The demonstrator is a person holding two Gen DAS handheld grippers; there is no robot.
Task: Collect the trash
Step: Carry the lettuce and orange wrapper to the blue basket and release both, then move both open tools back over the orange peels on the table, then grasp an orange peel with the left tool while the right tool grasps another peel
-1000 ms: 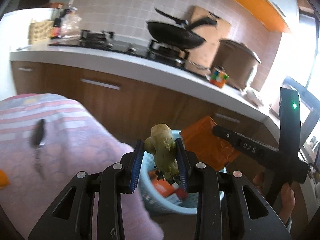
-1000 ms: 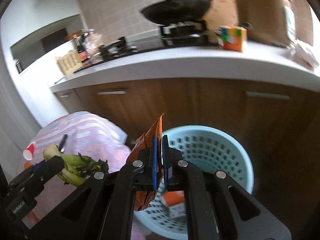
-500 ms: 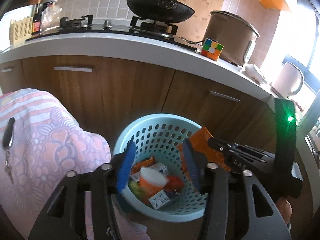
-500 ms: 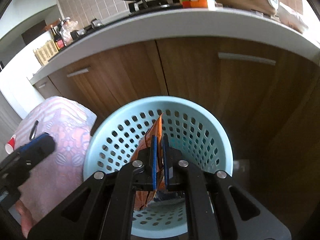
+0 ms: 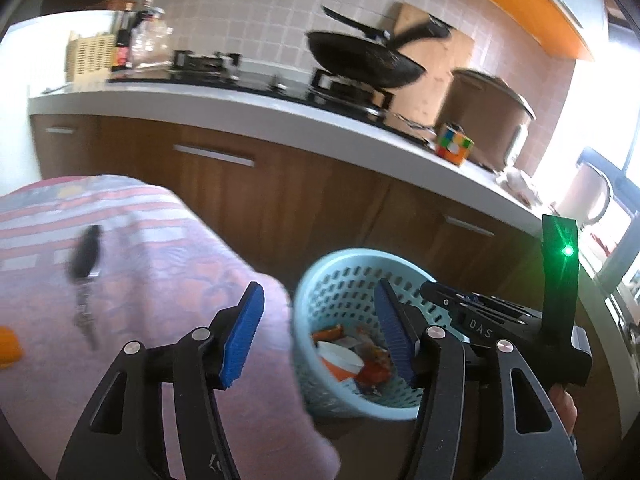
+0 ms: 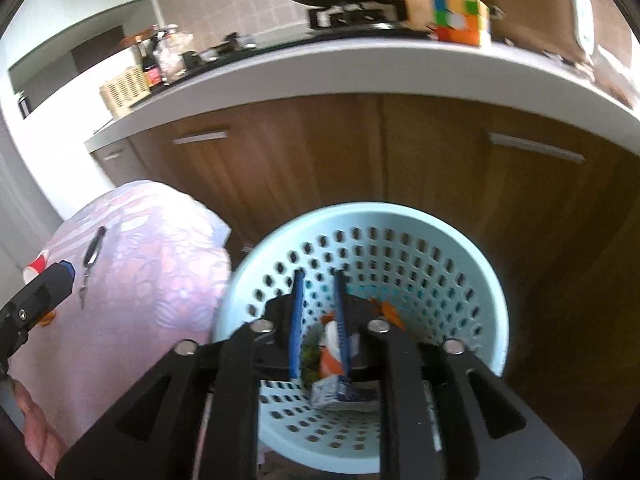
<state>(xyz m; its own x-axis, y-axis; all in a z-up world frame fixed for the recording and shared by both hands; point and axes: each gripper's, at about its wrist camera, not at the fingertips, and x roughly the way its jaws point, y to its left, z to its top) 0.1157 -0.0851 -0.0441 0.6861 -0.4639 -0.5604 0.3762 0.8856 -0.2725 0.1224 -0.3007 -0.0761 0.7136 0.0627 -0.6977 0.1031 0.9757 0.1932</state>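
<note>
A light blue perforated trash basket point(image 5: 344, 280) point(image 6: 460, 264) stands on the floor by the wooden cabinets. It holds wrappers, cartons and a white cup point(image 5: 340, 360); an orange wrapper point(image 6: 390, 312) lies against its inner wall. My left gripper point(image 5: 320, 332) is open and empty, over the basket's left rim. My right gripper point(image 6: 318, 312) is open and empty, fingers over the basket's mouth. The right gripper also shows in the left wrist view point(image 5: 480, 320).
A table with a pink patterned cloth point(image 5: 140, 248) point(image 6: 152, 264) is left of the basket; keys point(image 5: 84, 264) and an orange piece point(image 5: 8, 346) lie on it. A red-white cup point(image 6: 36, 268) sits at its far edge. Behind is the counter point(image 5: 280, 120) with wok and cube.
My left gripper dropped the green vegetable scrap into the basket and pulled back left. My right gripper opened and let the orange wrapper fall into the basket.
</note>
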